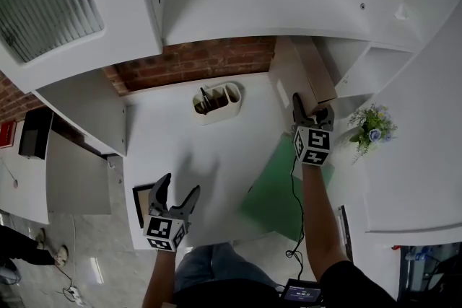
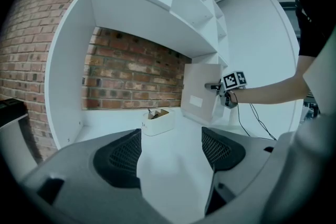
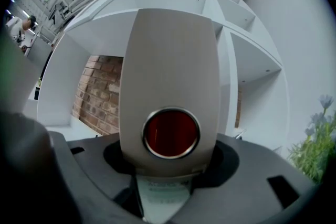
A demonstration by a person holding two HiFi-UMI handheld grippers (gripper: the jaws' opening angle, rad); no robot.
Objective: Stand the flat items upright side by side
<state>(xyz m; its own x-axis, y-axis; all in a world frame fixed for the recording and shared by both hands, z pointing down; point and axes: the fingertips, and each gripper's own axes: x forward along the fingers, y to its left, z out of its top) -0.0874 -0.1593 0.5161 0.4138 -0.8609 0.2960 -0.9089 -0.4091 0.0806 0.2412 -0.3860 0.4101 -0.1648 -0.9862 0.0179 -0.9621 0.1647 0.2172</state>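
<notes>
One left tool [image 1: 180,185], jaws wide and empty, hangs over the front left of the worktop [image 1: 188,148], above one dark flat item [image 1: 138,200]. One white caddy [image 1: 216,103] sits at the rear. One green folder [image 1: 278,191] lies flat, front right. One right tool [image 1: 312,106] clamps one beige binder [image 3: 170,71], upright at the right rear.

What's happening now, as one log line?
left gripper: open, empty | right gripper: shut on beige binder, upright | green folder: flat on desk
</notes>
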